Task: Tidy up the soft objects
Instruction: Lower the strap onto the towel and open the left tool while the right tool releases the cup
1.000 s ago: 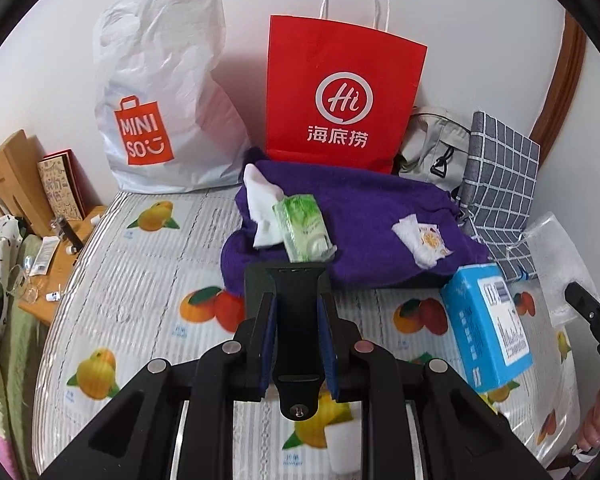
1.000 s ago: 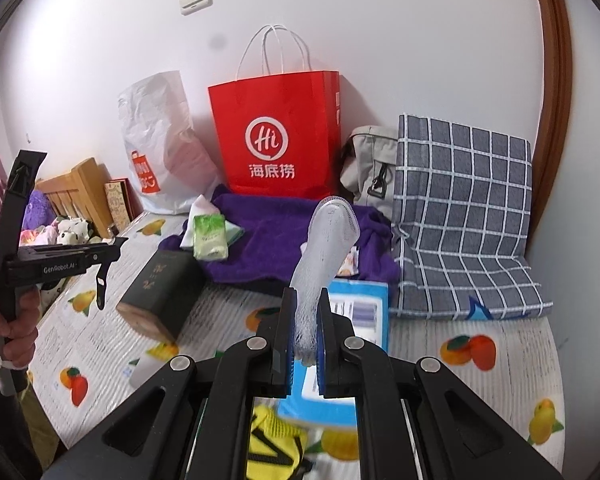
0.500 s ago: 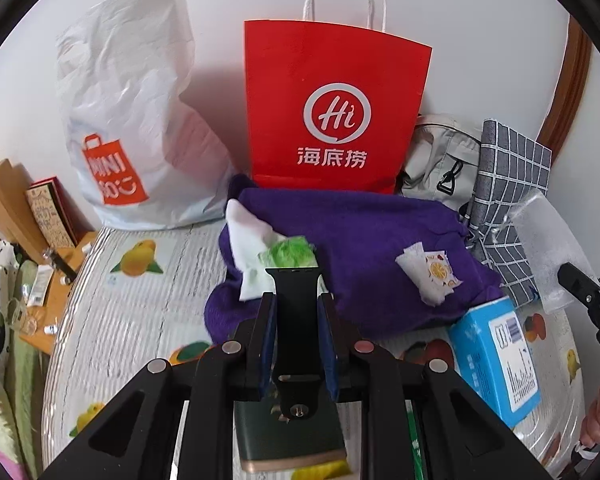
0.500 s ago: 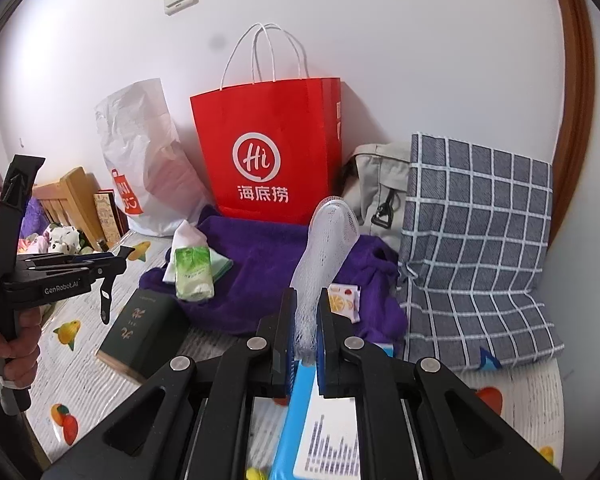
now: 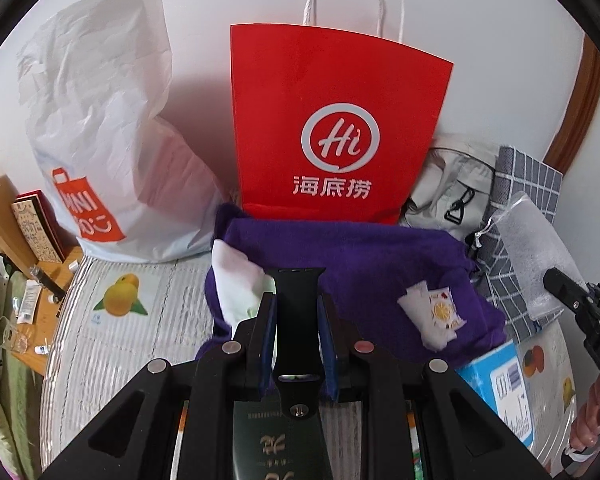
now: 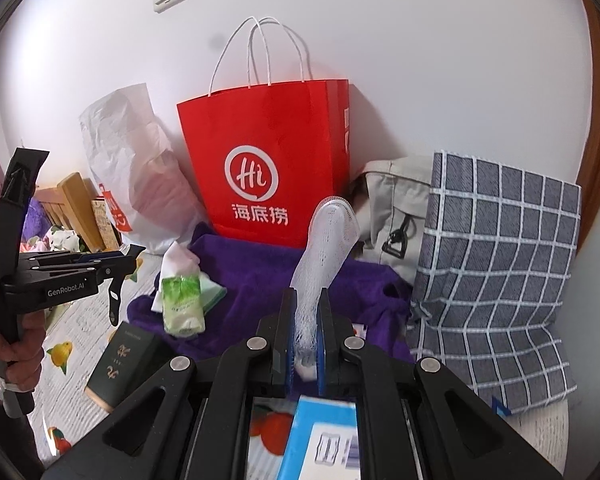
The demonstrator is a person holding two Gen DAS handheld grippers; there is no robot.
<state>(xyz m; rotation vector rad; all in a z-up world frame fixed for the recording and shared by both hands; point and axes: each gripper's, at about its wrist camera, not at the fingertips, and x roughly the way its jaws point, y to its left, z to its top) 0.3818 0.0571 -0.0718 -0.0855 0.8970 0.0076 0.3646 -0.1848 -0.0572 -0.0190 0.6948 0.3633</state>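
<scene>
My left gripper (image 5: 297,300) is shut on a black watch strap (image 5: 298,312) and holds it over the near edge of a purple towel (image 5: 364,256). My right gripper (image 6: 306,312) is shut on a white mesh pouch (image 6: 328,244) that stands up from the fingers; the pouch also shows in the left wrist view (image 5: 536,248). On the towel lie a green tissue pack (image 6: 181,304), a white cloth (image 5: 236,280) and a small orange-print packet (image 5: 436,316). A red paper bag (image 5: 336,128) stands upright behind the towel.
A white Miniso plastic bag (image 5: 100,128) leans on the wall left of the red bag. A grey backpack (image 6: 396,208) and a checked cushion (image 6: 496,264) sit to the right. A dark green box (image 6: 124,364) and a blue box (image 5: 500,396) lie on the fruit-print mat.
Both grippers have moved forward toward the towel and the red bag, each keeping its hold. The green tissue pack is now hidden behind the left gripper in the left wrist view.
</scene>
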